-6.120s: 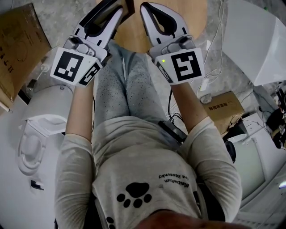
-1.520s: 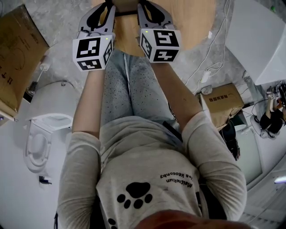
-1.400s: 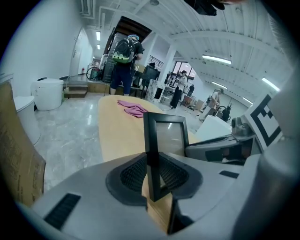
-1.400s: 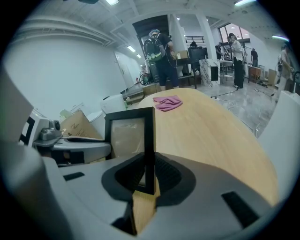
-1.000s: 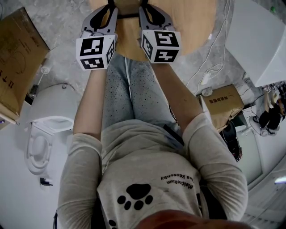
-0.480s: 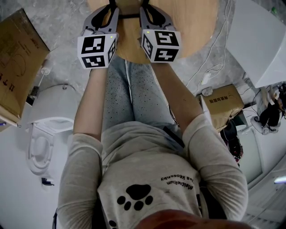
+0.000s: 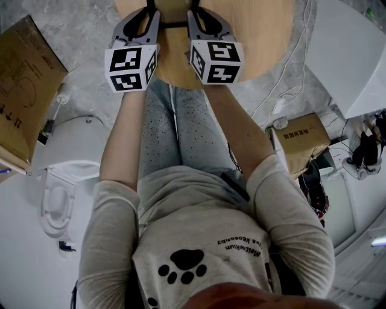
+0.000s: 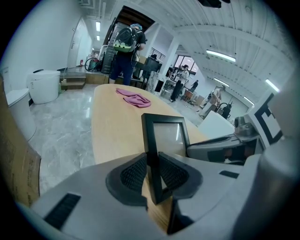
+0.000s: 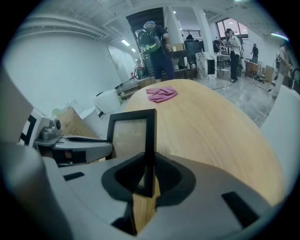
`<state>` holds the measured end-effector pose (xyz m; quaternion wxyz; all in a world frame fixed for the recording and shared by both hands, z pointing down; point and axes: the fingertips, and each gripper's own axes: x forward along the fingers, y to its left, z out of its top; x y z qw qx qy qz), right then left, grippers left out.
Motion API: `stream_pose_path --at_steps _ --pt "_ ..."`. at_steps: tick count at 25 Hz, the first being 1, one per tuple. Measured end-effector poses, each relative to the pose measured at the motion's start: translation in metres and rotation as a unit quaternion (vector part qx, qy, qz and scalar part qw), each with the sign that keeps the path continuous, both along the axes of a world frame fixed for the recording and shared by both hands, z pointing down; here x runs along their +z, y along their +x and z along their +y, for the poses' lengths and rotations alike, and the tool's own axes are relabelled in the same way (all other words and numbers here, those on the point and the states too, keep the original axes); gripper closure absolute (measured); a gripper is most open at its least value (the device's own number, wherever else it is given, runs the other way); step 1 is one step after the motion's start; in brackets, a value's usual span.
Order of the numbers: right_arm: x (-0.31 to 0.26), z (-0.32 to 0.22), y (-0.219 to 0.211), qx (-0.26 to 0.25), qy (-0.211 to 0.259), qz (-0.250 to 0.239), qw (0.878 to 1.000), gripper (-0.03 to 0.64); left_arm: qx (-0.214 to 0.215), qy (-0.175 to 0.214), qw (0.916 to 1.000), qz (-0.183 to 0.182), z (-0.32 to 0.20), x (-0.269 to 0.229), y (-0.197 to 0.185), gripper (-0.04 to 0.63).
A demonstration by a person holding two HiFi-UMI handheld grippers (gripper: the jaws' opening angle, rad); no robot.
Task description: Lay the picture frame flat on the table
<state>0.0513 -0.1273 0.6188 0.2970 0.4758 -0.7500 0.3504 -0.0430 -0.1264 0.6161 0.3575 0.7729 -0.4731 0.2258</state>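
Note:
A black picture frame point(image 7: 172, 24) with a glass front is held between my two grippers over the near part of the round wooden table point(image 7: 265, 36). My left gripper point(image 7: 145, 9) is shut on the frame's left side bar point(image 8: 152, 154), its ribbed pads pressing both faces. My right gripper point(image 7: 196, 7) is shut on the right side bar point(image 9: 149, 154) in the same way. In both gripper views the frame point(image 8: 166, 133) point(image 9: 129, 133) reaches away from the jaws over the table top point(image 8: 112, 122). Its far end and any contact with the table are hidden in the head view.
A pink cloth point(image 8: 134, 97) point(image 9: 161, 93) lies far down the table. On the floor are a cardboard box point(image 7: 24, 84) and a white toilet point(image 7: 60, 181) to the left. A small carton point(image 7: 300, 142), cables and a white panel point(image 7: 350, 48) are to the right. People point(image 8: 124, 51) stand beyond the table.
Since six seconds ago both grippers have moved forward with the frame, from above the lap to over the table's near edge. Over the last second they hardly shift.

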Motion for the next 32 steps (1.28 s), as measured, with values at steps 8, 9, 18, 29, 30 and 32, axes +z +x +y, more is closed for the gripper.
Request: stream_pose_path --at_steps 8,9,18,29,30,32 --pt "0.007 -0.005 0.002 0.016 -0.013 -0.002 1.000 0.548 -0.004 -0.009 0.9999 0.001 -0.006 0.009 0.001 0.509" --pt "0.009 -0.006 0.002 0.018 -0.015 -0.002 1.000 0.548 -0.004 -0.011 0.9999 0.000 -0.007 0.011 0.001 0.509" --pt "0.020 -0.009 0.002 0.025 -0.031 -0.001 0.999 0.548 -0.006 -0.027 0.9996 -0.001 -0.013 0.025 0.002 0.509" --pt "0.027 -0.012 0.002 0.029 -0.043 0.002 0.999 0.549 -0.015 -0.046 0.9988 0.000 -0.015 0.033 0.001 0.509" --pt "0.027 -0.012 0.002 0.029 -0.044 0.003 0.999 0.549 -0.016 -0.048 0.9987 0.000 -0.015 0.033 0.001 0.509" --pt "0.028 -0.013 0.002 0.029 -0.046 0.004 0.999 0.549 -0.017 -0.051 0.9986 0.000 -0.015 0.035 0.002 0.509"
